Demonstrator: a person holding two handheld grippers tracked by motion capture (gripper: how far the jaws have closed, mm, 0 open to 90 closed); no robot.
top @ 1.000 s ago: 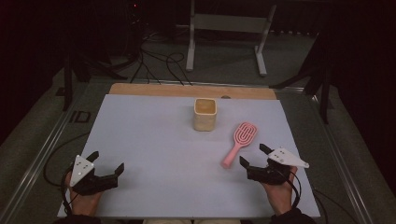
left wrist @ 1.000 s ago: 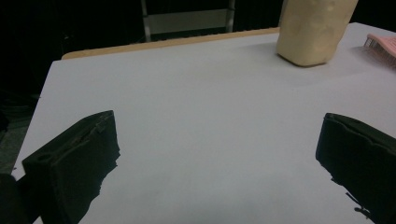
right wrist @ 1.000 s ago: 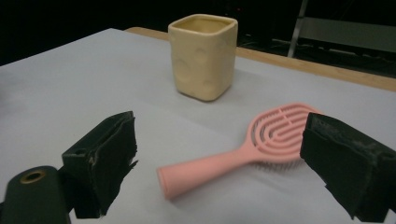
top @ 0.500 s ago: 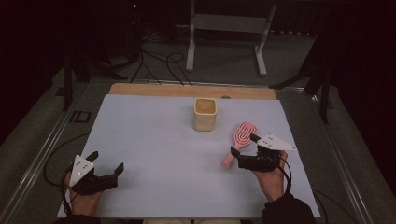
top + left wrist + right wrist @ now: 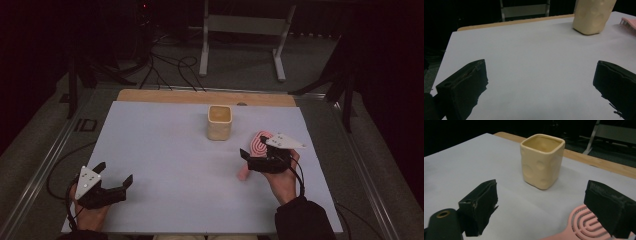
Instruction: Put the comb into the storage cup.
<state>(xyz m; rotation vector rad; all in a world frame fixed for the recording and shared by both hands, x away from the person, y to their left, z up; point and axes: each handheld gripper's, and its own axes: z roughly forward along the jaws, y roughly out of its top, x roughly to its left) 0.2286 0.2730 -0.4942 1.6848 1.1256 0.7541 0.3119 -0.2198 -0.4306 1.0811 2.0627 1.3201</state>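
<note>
A pink hairbrush [image 5: 244, 171] lies on the white table [image 5: 160, 145], right of centre, with its head toward the cup. My right gripper [image 5: 252, 146] hovers over the brush, open. In the right gripper view the brush head [image 5: 581, 225] lies low between the wide jaws of the right gripper [image 5: 542, 195], partly under the right-hand one. A cream square cup [image 5: 220, 122] stands upright at mid-table, just beyond the gripper; its dimpled side [image 5: 541, 162] faces that camera. My left gripper [image 5: 116, 172] rests open at the near left corner with nothing between the jaws of the left gripper [image 5: 541, 72].
A wooden strip [image 5: 165, 96] runs along the table's far edge. Beyond it a metal stand [image 5: 240, 25] and cables [image 5: 165, 65] lie on the dark floor. From the left gripper view the cup [image 5: 592, 16] and brush edge [image 5: 630, 23] sit far right.
My right gripper has moved forward and to the left, from beside the brush handle to over the brush, staying open. The left gripper, cup and brush have kept their places.
</note>
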